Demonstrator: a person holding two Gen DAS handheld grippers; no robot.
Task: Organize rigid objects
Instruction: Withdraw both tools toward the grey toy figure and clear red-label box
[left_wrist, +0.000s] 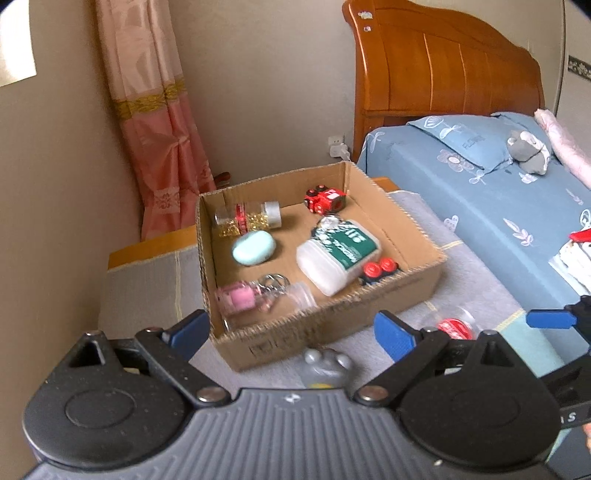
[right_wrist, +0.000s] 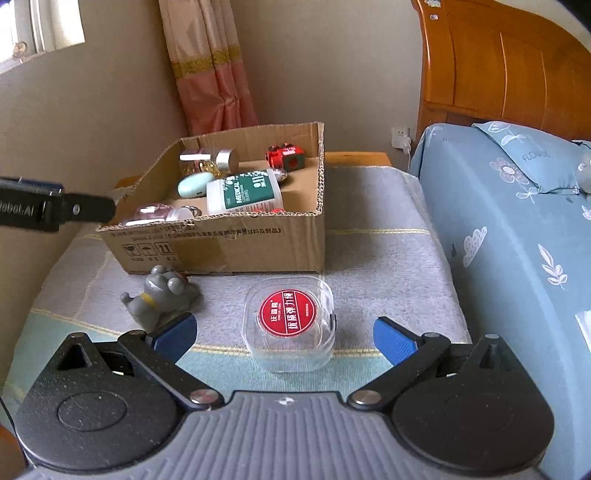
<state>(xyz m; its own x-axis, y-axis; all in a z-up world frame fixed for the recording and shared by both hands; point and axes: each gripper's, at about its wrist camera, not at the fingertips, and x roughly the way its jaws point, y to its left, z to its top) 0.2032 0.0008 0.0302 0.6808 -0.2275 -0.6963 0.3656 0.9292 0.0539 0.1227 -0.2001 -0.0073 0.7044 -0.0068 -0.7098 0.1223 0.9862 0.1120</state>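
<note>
left wrist – close, angled down at cardboard box (left_wrist: 332, 325) | right wrist – lower, nearer table | shared: box

Brown cardboard box (right_wrist: 236, 247), grey figurine (right_wrist: 159, 295), red-labelled clear case (right_wrist: 290, 321)

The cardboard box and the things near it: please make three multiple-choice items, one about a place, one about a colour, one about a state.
1. Where is the clear case with the red label?
A. inside the cardboard box
B. on the cloth in front of the box
C. on the bed

2. What colour is the oval case inside the cardboard box?
A. pale mint green
B. yellow
C. black

3. How does the right gripper stand?
A. shut on the clear case
B. shut on the grey figurine
C. open, holding nothing

Key: 1 B, it lies outside the box front wall; 2 A, its shell is light green; 3 C, both blue pads stand wide apart of the case.
</note>
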